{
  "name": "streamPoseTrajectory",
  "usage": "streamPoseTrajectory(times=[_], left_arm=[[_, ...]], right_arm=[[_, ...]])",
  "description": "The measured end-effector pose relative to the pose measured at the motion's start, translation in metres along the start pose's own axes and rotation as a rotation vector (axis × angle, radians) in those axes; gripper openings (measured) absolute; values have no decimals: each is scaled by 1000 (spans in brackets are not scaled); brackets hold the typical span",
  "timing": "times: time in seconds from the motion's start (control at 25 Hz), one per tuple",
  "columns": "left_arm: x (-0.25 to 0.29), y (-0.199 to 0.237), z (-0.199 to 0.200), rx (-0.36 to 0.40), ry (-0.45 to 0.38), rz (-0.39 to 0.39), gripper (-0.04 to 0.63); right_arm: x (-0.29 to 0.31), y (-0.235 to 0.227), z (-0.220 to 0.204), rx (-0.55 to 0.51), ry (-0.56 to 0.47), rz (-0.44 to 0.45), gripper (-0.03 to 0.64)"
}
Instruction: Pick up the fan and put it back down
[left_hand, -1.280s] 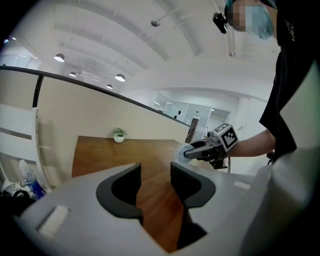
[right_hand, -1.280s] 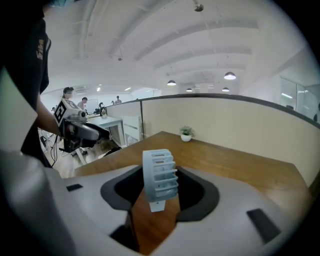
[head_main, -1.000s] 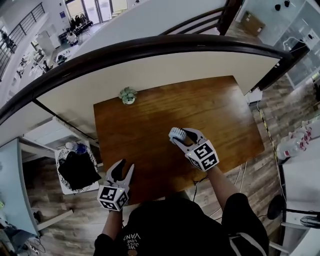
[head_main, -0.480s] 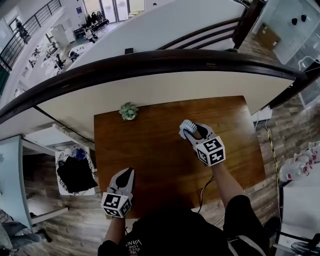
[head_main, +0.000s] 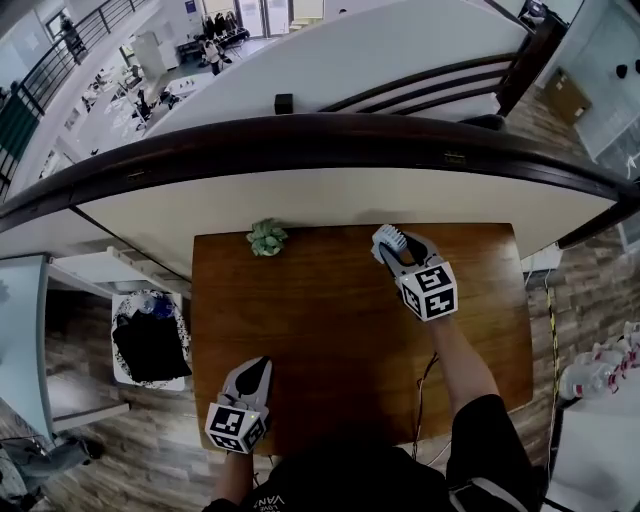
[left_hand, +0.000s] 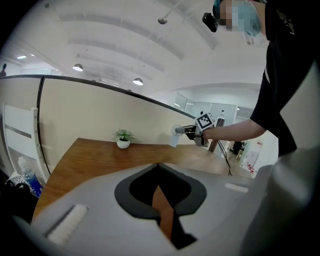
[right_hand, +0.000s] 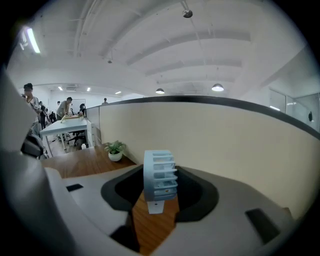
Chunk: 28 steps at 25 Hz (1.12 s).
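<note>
Wooden table (head_main: 330, 320), one fan (right_hand: 160, 176), one plant (head_main: 267, 237), left tongs (head_main: 257, 364), right tongs (head_main: 393, 244)

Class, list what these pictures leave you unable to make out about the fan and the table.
- Fan blades: right gripper view shows it edge-on.
- Fan's underside, whether it touches the table: head view, right gripper covers it; left gripper view, too small.
- Table's near edge: head view, the person hides it.

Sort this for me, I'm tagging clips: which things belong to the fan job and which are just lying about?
Job: fan, held in the right claw; table.
Lying about: plant; bin on the floor; left claw, shut and empty.
</note>
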<state>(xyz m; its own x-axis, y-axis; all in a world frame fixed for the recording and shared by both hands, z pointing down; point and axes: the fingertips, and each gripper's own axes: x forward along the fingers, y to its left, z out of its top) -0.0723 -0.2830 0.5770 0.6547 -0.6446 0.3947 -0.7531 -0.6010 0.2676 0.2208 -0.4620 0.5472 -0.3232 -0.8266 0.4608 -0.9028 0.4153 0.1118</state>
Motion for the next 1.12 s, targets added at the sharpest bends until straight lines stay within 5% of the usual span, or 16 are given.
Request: streamPoseTrajectory(times=[0.56, 1.12], left_arm=[[-8, 17, -23, -60, -9, 111, 12], [-28, 21, -20, -47, -7, 136, 12]], right_arm=[[65, -17, -2, -11, -2, 31, 190], [68, -23, -12, 53, -16, -43, 220]])
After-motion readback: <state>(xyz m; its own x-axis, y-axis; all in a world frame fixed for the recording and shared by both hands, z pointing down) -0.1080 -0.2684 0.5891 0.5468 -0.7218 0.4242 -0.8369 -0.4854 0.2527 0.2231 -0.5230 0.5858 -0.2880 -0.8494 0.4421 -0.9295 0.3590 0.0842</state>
